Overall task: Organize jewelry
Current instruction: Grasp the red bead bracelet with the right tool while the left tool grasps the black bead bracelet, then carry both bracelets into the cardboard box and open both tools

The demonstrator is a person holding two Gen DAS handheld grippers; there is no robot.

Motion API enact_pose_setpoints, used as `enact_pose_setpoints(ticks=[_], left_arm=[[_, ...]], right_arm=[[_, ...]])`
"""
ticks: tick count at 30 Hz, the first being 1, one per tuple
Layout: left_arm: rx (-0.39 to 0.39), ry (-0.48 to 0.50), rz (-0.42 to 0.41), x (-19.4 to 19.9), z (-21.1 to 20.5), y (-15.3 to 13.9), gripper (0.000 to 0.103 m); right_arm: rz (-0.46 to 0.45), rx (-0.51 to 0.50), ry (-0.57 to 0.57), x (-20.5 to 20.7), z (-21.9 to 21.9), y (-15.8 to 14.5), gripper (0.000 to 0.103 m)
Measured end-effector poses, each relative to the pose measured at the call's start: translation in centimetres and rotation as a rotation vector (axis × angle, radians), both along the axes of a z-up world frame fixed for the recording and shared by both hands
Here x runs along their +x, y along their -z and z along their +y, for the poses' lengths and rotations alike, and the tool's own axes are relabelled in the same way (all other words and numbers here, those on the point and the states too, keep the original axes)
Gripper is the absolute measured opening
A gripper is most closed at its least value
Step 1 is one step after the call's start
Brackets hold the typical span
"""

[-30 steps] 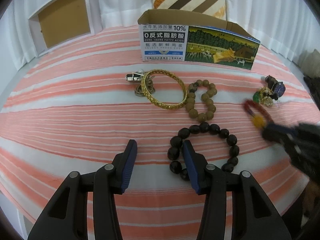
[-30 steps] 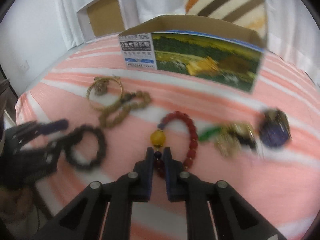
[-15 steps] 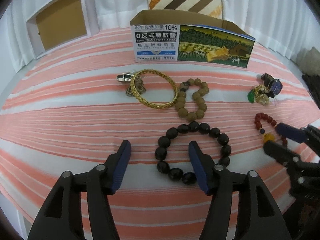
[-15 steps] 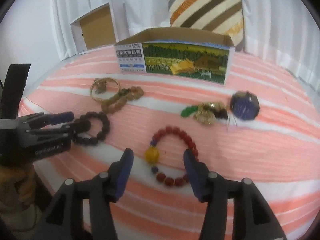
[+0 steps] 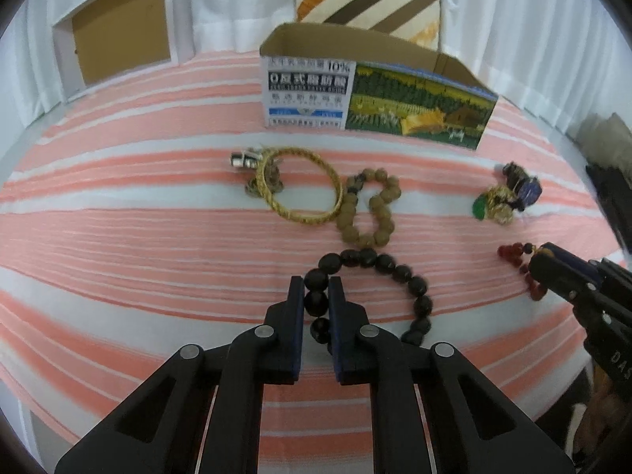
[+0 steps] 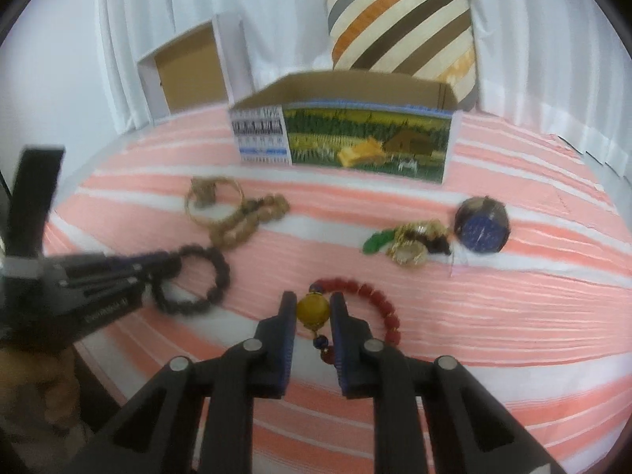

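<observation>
Left wrist camera is looking low and close along its fingers across the striped bedspread (image 5: 118,245) toward the printed carton (image 5: 375,106) at the far edge. Right wrist camera is facing the same carton (image 6: 355,138) from farther right, equally near. Both are sharing the jewelry spread and the striped pillow (image 6: 403,27).

Home bedroom: striped bedspread (image 5: 118,237), cushion (image 6: 403,27), curtains (image 6: 276,19).

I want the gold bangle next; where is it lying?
The gold bangle lies on the striped cloth in front of the carton's left end, touching the tan bead bracelet on its right.
</observation>
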State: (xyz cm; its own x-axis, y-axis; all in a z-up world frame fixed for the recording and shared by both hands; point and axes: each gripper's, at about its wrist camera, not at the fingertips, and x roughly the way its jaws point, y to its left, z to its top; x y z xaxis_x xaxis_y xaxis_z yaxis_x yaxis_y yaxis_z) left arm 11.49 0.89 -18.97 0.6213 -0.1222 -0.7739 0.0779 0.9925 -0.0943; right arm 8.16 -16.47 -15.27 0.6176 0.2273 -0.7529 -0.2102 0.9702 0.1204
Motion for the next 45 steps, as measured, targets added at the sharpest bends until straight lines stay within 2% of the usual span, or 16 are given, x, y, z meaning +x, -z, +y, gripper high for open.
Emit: enact_pose_setpoints(ticks=[6, 12, 19, 28, 33, 38, 45], left_arm=[[-0.011, 0.016, -0.056, 0.3, -0.3, -3.8, 0.01], [-0.01, 0.038, -0.105, 2.2, -0.7, -8.1, 0.01], [-0.022, 0.064, -0.119, 6.7, -1.1, -12.6, 0.01], [-0.047, 0.072, -0.135, 14.2, -1.6, -17.4, 0.01], [-0.058, 0.062, -0.106, 18.6, -2.1, -17.3, 0.01], [-0.05, 0.044, -0.046, 22.0, -2.5, -15.1, 0.01], [-0.025, 0.027, 0.016, 24.2, -2.6, -11.4, 0.01]], right_arm=[[-0.032, 0.048, 0.014, 0.5, -0.4, -2.7, 0.018], [-0.059, 0.093, 0.009, 2.1, -0.6, -5.9, 0.018], [-0.076, 0.137, 0.004, 5.9, -1.3, -9.5, 0.018], [-0.081, 0.176, 0.03, 13.7, -3.2, -13.3, 0.018], [-0.052, 0.165, 0.051, 19.3, -4.1, -13.4, 0.018], [0.033, 0.161, 0.078, 24.1, -5.0, -11.4, 0.018], [0.125, 0.134, 0.104, 26.4, -5.5, -7.6, 0.018]])
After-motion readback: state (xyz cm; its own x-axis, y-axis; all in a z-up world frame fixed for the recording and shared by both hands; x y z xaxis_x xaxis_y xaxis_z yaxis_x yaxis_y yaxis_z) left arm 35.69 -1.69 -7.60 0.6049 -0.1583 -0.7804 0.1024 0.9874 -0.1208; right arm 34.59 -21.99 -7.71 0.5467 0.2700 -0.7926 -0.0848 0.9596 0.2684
